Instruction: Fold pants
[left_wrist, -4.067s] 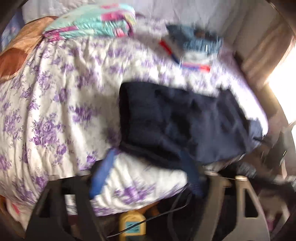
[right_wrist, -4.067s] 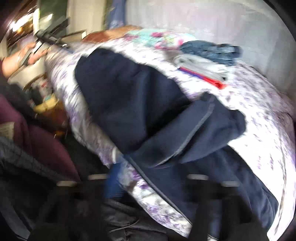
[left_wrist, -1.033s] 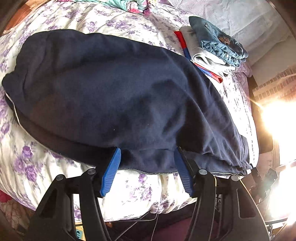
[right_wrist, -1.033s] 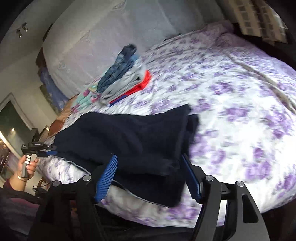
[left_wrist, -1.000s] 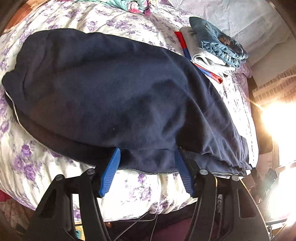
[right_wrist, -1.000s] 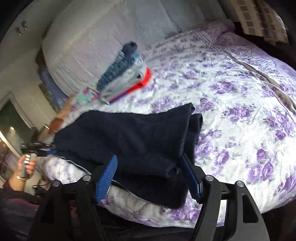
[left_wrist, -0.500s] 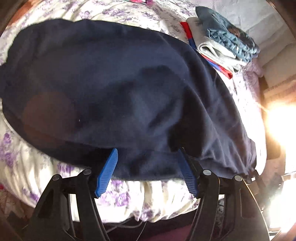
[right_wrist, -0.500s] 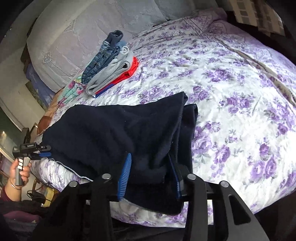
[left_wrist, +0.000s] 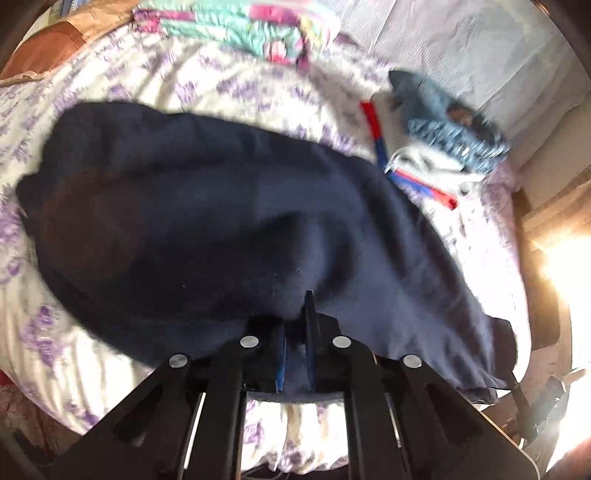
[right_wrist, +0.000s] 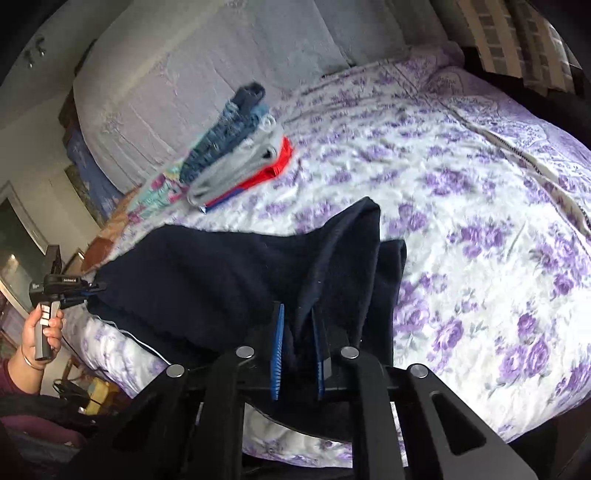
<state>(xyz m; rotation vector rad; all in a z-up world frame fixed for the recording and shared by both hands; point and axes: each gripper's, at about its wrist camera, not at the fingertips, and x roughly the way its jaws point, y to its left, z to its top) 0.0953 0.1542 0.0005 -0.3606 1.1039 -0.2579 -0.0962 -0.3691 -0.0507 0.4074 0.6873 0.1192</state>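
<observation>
- Two grippers are each clamped on the near edge of the navy pants (left_wrist: 229, 221), which lie spread across the near side of the floral bedspread (right_wrist: 480, 192).
- Left gripper (left_wrist: 295, 328): its jaws have just been closing and now pinch a bunched fold of the dark fabric between the blue pads.
- Right gripper (right_wrist: 299, 332): its jaws have also just been closing, and a fold of the pants near the garment's right end is squeezed between them.
- At the far left of the right wrist view, the person's left hand (right_wrist: 42, 332) holds the left gripper's handle at the other end of the pants.
- Beyond the pants sits a stack of folded clothes (right_wrist: 236, 147), denim on top, grey and red below.
- Farther still lies a patterned teal and pink cloth (left_wrist: 236, 26), near the headboard (right_wrist: 207, 66).
</observation>
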